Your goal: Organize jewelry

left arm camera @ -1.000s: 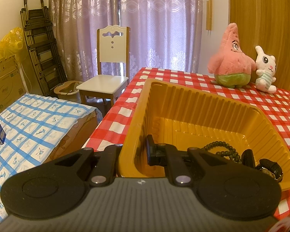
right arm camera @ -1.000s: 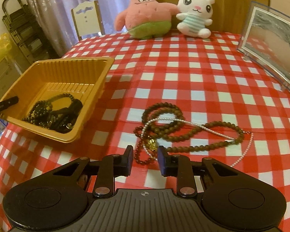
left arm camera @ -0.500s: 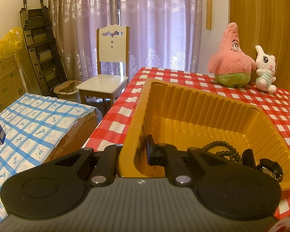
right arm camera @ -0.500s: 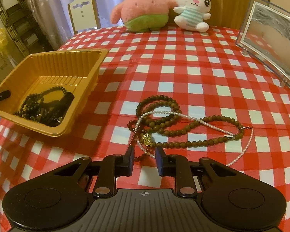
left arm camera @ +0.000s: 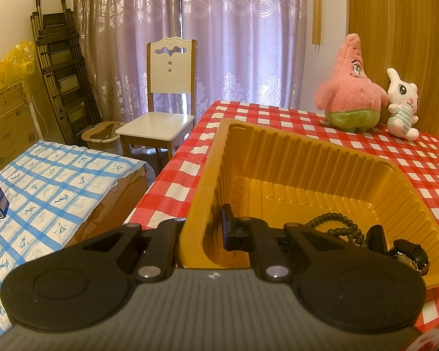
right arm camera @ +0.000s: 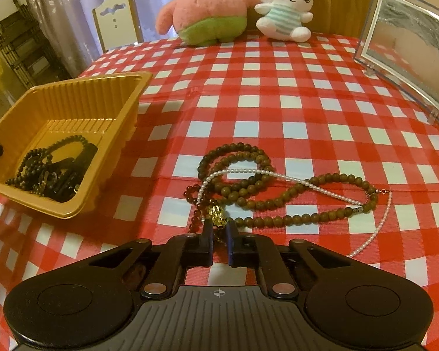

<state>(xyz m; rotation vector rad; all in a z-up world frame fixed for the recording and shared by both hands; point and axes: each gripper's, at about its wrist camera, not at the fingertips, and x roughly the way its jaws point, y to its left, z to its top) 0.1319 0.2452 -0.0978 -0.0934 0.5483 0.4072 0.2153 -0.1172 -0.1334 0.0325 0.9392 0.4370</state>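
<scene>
A yellow plastic tray [left arm camera: 307,158] sits at the table's left edge and holds dark bead strings [left arm camera: 333,225] and a black watch [left arm camera: 409,251]. My left gripper [left arm camera: 202,234] is shut on the tray's near wall, one finger inside, one outside. The tray also shows in the right wrist view [right arm camera: 123,114]. A tangle of a brown bead necklace [right arm camera: 278,219], a white pearl strand [right arm camera: 278,174] and a dark red bead bracelet with a gold charm [right arm camera: 216,215] lies on the cloth. My right gripper [right arm camera: 219,234] has closed around the gold charm.
A red-and-white checked cloth [right arm camera: 278,87] covers the table. A pink star plush [right arm camera: 207,8] and a white bunny plush [right arm camera: 284,8] stand at the far edge. A clear picture frame [right arm camera: 406,55] stands at the right. A white chair [left arm camera: 164,108] and a low blue-checked surface [left arm camera: 52,181] are left of the table.
My right gripper has moved forward and down to the tangle and its fingers have closed in on the gold charm. The left gripper and the tray have not moved.
</scene>
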